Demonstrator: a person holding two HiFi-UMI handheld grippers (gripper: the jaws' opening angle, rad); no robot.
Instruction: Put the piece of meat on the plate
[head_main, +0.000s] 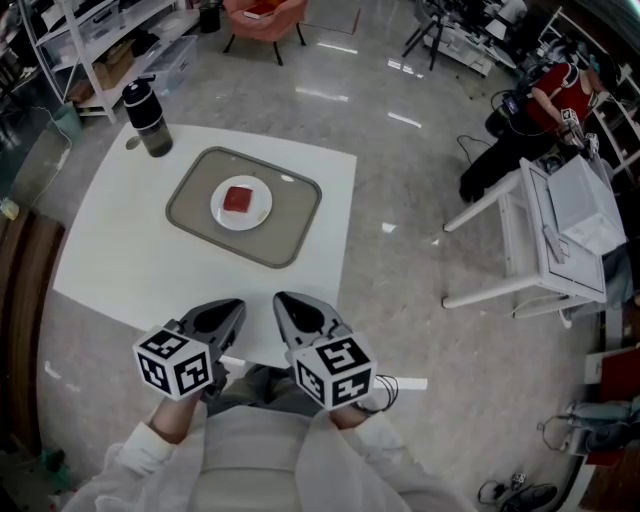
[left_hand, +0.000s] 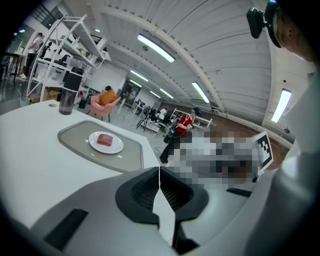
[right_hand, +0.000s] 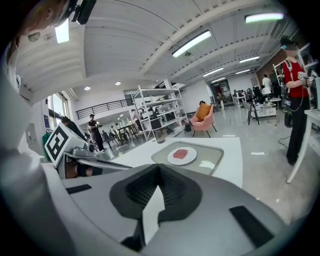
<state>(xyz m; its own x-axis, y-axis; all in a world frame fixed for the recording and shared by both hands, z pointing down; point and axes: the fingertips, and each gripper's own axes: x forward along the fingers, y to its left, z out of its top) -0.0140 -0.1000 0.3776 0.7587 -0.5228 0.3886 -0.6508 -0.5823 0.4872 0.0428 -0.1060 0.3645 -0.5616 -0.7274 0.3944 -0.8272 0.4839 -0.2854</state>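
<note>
A red piece of meat (head_main: 238, 198) lies on a small white plate (head_main: 221, 213), which sits in the middle of a grey tray (head_main: 291, 218) on the white table (head_main: 120, 260). Both grippers hover at the table's near edge, close to my body and well short of the tray. The left gripper (head_main: 233, 307) and the right gripper (head_main: 286, 302) are shut with nothing in them. In the left gripper view, the meat (left_hand: 105, 139) and plate (left_hand: 116, 148) lie ahead to the left of the shut left gripper (left_hand: 159, 170). From the shut right gripper (right_hand: 159, 168), the meat (right_hand: 180, 153) lies straight ahead.
A dark bottle (head_main: 146, 118) stands at the table's far left corner, beyond the tray. A white folding stand (head_main: 560, 235) and a person in red (head_main: 556, 90) are off to the right. Shelving (head_main: 90, 40) and a pink chair (head_main: 264, 14) stand beyond the table.
</note>
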